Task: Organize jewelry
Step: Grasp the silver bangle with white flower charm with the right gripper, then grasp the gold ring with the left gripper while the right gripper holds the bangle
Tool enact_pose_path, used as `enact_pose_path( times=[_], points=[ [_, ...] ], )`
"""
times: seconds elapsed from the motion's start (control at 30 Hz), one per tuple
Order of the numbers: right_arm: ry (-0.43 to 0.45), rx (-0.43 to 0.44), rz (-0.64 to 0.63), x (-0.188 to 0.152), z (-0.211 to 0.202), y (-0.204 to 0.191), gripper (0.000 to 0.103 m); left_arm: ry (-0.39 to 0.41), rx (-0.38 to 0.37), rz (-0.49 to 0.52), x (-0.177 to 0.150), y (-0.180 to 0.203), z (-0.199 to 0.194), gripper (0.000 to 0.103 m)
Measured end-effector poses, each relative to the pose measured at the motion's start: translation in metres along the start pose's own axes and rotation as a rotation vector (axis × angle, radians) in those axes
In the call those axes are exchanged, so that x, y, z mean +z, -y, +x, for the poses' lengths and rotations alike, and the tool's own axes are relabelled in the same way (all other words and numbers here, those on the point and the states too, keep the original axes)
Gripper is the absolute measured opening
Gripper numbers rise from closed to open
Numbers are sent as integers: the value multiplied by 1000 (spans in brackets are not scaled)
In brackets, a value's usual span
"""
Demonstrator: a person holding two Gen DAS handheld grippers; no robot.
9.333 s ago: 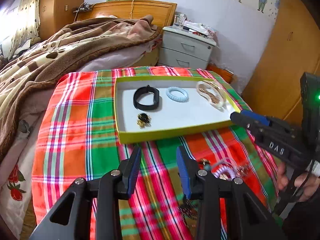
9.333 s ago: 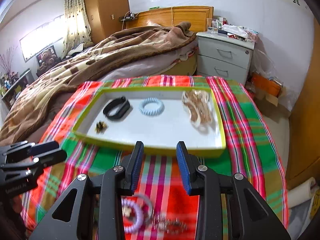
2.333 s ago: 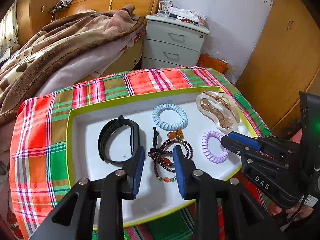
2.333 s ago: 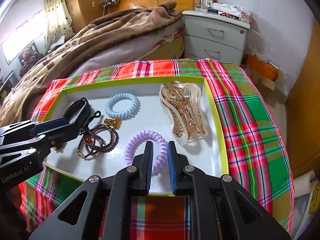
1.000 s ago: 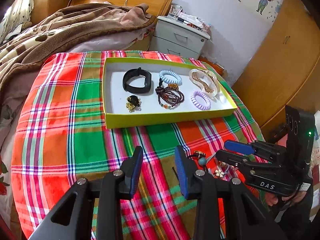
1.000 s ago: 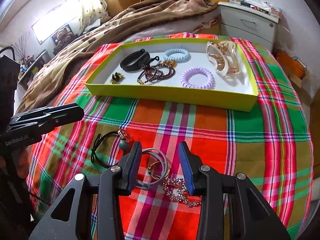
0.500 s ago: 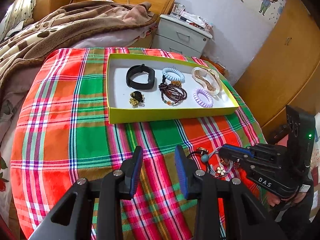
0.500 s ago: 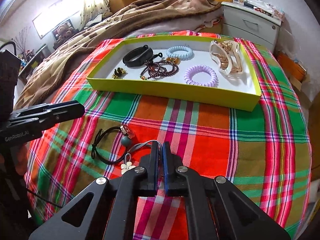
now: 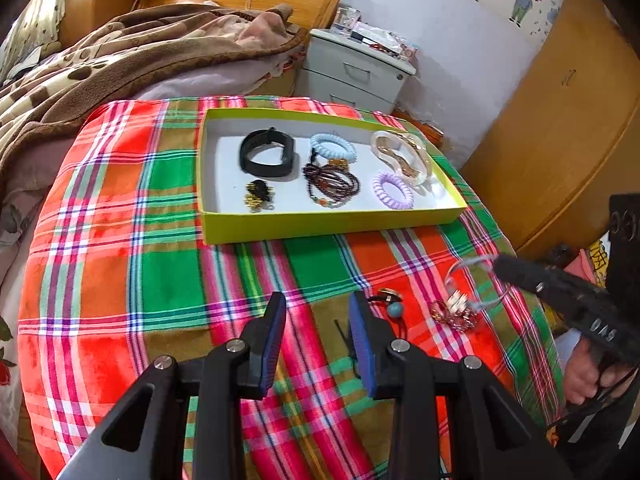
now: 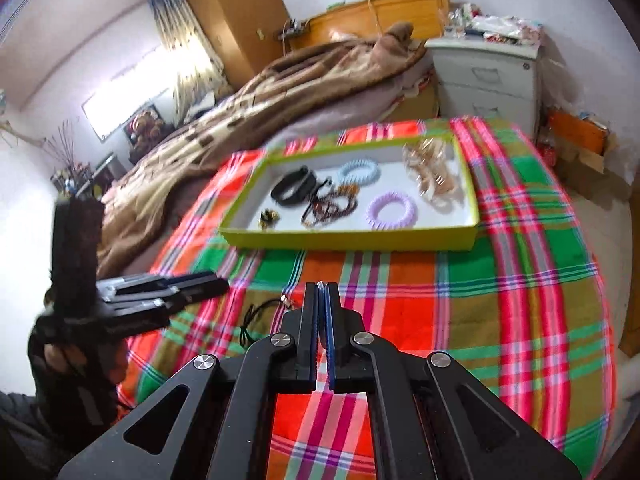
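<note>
A yellow-green tray (image 9: 320,226) (image 10: 352,239) on the plaid cloth holds a black band (image 9: 267,153), a light blue coil tie (image 9: 333,146), a dark bead bracelet (image 9: 331,184), a purple coil tie (image 9: 393,191) (image 10: 391,208), a clear hair claw (image 9: 401,156) and a gold-black clip (image 9: 258,196). My right gripper (image 10: 322,292) (image 9: 502,264) is shut on a thin clear bangle (image 9: 466,270) with a flower charm (image 9: 458,302), lifted above the cloth. My left gripper (image 9: 316,322) (image 10: 216,278) is open and empty, low over the cloth.
A black cord tie with a teal bead (image 9: 390,308) (image 10: 260,316) and a sparkly pink piece (image 9: 454,318) lie loose on the cloth near the front. A bed with a brown blanket (image 9: 120,56) and a white nightstand (image 9: 356,72) stand behind the table.
My right gripper, which shut on the clear bangle half a second ago, has lifted it off the cloth and tilted upward. The left gripper has barely moved.
</note>
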State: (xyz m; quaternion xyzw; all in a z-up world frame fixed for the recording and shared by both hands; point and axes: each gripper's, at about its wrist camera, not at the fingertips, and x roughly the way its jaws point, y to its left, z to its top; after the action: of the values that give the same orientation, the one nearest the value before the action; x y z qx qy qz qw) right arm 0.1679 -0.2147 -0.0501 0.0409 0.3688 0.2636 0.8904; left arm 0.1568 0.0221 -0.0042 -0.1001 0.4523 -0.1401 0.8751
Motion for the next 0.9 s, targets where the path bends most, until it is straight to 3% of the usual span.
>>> enact_pose_path(
  times=[0.17,0.47,0.63,0.73,0.83,0.9],
  points=[
    [66,-21,52,1,-22,13,3,-13,-29,50,0,19,5,34],
    [117,-45,117,-8,-40,32,3,-80,-90,267,-8,79,29,37],
    [125,-40,131,-12,-43,39,3,-93,-13,353,-15,96,39,37],
    [129,-37,143,-14,-44,43,3,-102,-5,381,-15,102,43,37],
    [135,-34,149,-15,-46,46,3,-95,67,441,-18,111,49,37],
    [138,-33,150,-17,-48,48,3,-111,59,447,-18,114,53,37]
  ],
)
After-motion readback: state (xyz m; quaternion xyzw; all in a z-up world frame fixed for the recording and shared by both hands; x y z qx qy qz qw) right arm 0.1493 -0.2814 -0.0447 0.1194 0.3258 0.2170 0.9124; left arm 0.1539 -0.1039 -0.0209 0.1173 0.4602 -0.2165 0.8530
